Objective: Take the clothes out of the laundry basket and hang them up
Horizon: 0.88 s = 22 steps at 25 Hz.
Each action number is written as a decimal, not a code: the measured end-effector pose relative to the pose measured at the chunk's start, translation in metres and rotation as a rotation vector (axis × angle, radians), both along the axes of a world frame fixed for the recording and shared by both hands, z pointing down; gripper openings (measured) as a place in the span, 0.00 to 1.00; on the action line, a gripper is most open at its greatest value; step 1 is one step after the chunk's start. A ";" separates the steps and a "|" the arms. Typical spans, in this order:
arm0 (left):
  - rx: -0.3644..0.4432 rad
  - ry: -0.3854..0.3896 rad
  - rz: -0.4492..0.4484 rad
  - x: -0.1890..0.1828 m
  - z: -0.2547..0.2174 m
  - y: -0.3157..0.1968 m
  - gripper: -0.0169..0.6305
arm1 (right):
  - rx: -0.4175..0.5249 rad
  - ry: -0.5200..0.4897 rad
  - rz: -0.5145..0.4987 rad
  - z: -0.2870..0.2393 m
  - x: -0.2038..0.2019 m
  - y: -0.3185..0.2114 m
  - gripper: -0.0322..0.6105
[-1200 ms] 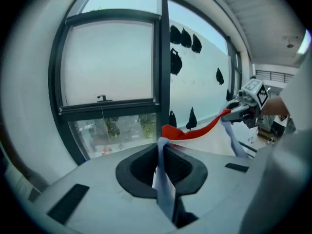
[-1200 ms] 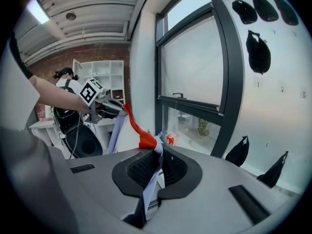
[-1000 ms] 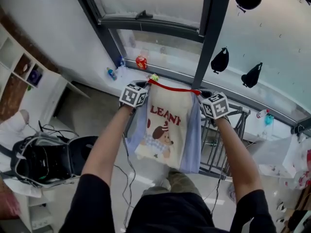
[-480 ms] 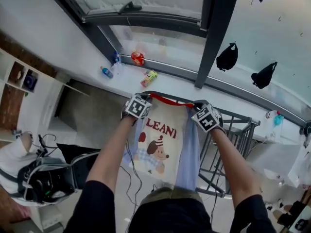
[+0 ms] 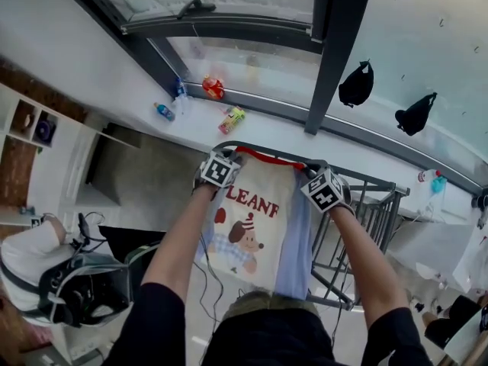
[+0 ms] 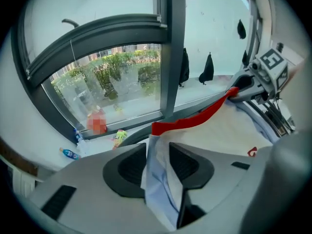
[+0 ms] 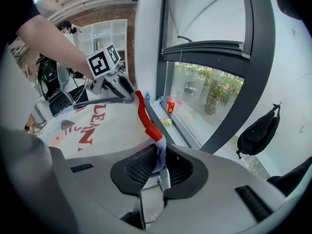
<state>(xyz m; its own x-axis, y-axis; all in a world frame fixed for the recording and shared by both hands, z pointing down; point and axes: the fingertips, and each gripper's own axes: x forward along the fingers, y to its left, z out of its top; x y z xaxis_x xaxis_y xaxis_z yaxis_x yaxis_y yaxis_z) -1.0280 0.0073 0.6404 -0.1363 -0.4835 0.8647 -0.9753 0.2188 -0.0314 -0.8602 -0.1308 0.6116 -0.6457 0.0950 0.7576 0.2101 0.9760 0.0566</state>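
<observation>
Drying rack (image 5: 371, 208) mostly hidden behind shirt (image 5: 263, 219).

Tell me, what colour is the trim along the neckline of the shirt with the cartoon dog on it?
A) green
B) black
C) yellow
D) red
D: the shirt has a bright red neckline trim running across its top edge, and the same red band shows in both gripper views.

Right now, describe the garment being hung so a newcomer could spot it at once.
Under the big window, at the grey drying rack, hangs a shirt. Cream front, pale blue sleeves, red collar, red lettering and a cartoon dog set it apart from the black bags on the wall.
</observation>
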 end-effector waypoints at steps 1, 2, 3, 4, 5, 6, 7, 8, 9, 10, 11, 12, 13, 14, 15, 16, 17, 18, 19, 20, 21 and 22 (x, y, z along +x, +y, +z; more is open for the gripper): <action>0.000 0.012 0.001 0.000 0.000 0.001 0.25 | -0.001 0.004 0.001 -0.001 0.001 0.000 0.12; 0.006 0.029 0.003 0.001 0.000 0.003 0.27 | -0.012 0.007 0.002 -0.003 0.001 0.000 0.20; 0.015 0.048 0.005 0.003 0.000 0.004 0.30 | -0.034 0.009 0.003 -0.005 0.002 0.002 0.22; 0.021 0.065 0.005 0.006 -0.002 0.007 0.34 | -0.059 0.009 0.005 -0.009 0.004 0.005 0.26; 0.026 0.076 0.005 0.010 -0.005 0.009 0.35 | -0.073 0.003 0.008 -0.013 0.006 0.007 0.29; 0.031 0.080 0.007 0.013 -0.010 0.011 0.36 | -0.072 -0.004 0.008 -0.018 0.009 0.007 0.30; 0.038 0.081 0.012 0.016 -0.015 0.011 0.37 | -0.059 -0.011 0.006 -0.022 0.012 0.006 0.31; 0.046 0.078 0.019 0.020 -0.021 0.011 0.37 | -0.045 -0.016 0.002 -0.027 0.016 0.006 0.32; 0.057 0.074 0.027 0.025 -0.028 0.011 0.38 | -0.037 -0.019 0.003 -0.031 0.020 0.006 0.32; 0.070 0.069 0.033 0.029 -0.035 0.011 0.38 | -0.039 -0.023 0.010 -0.037 0.024 0.007 0.32; 0.088 0.065 0.037 0.034 -0.045 0.011 0.38 | -0.051 -0.033 0.024 -0.043 0.028 0.008 0.32; 0.108 0.064 0.038 0.039 -0.055 0.011 0.38 | -0.069 -0.048 0.043 -0.051 0.031 0.009 0.32; 0.132 0.066 0.035 0.045 -0.066 0.012 0.38 | -0.088 -0.071 0.064 -0.060 0.035 0.010 0.32; 0.158 0.072 0.029 0.052 -0.077 0.014 0.38 | -0.105 -0.098 0.086 -0.069 0.039 0.011 0.32; 0.185 0.083 0.019 0.060 -0.087 0.017 0.38 | -0.119 -0.124 0.107 -0.081 0.045 0.013 0.32; 0.213 0.095 0.008 0.068 -0.096 0.023 0.38 | -0.129 -0.148 0.126 -0.093 0.052 0.017 0.32; 0.239 0.106 -0.003 0.076 -0.106 0.029 0.38 | -0.136 -0.171 0.144 -0.105 0.060 0.022 0.32; 0.265 0.113 -0.010 0.083 -0.115 0.036 0.38 | -0.138 -0.195 0.160 -0.116 0.069 0.027 0.32; 0.290 0.115 -0.014 0.089 -0.125 0.041 0.38 | -0.136 -0.217 0.177 -0.128 0.077 0.031 0.32; 0.315 0.113 -0.014 0.097 -0.136 0.046 0.38 | -0.131 -0.236 0.195 -0.140 0.087 0.034 0.32; 0.339 0.110 -0.009 0.106 -0.147 0.050 0.38 | -0.127 -0.252 0.213 -0.151 0.097 0.037 0.32; 0.360 0.108 0.002 0.117 -0.157 0.054 0.37 | -0.126 -0.266 0.232 -0.162 0.109 0.040 0.32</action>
